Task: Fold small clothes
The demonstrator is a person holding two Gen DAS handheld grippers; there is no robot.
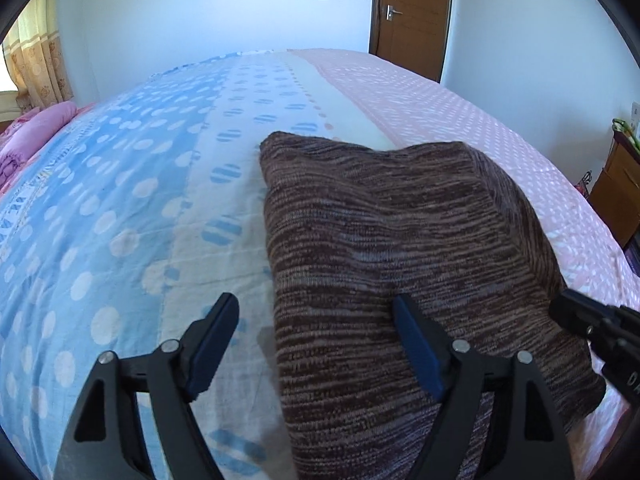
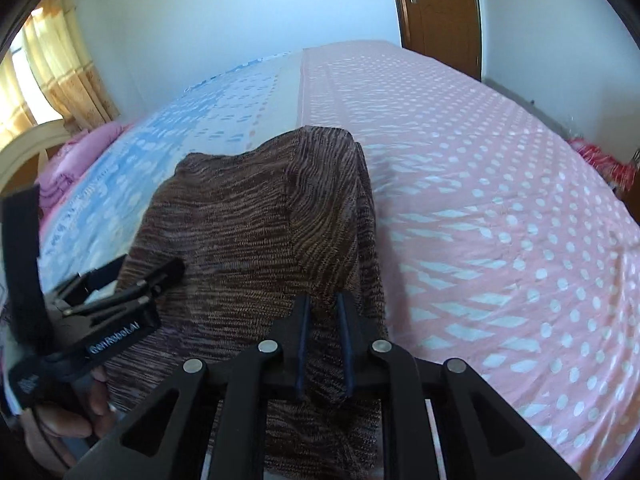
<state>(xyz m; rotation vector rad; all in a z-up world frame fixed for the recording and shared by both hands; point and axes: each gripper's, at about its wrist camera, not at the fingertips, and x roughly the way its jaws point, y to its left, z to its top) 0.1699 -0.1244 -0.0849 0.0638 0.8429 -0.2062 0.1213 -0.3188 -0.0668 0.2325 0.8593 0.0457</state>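
Pinching brown knit garment point(image 2: 256, 216) near edge: right hand-held gripper point(image 2: 324, 312) | left hand-held gripper point(image 1: 316, 320) wide open, empty, straddling garment's left edge | garment runs away from both across bed point(image 1: 120, 200)

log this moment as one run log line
task: fold small clothes | left gripper: open, over near edge of brown knit garment | right gripper: shut on garment | surface: bed sheet | fold: unfinished

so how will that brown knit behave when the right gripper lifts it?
Probably floppy: the brown knit already humps and drapes on the bedsheet. Likely grippy, not slippery, given its coarse weave. The right gripper looks pinched on a fold, the left gripper open, so the free side should sag.
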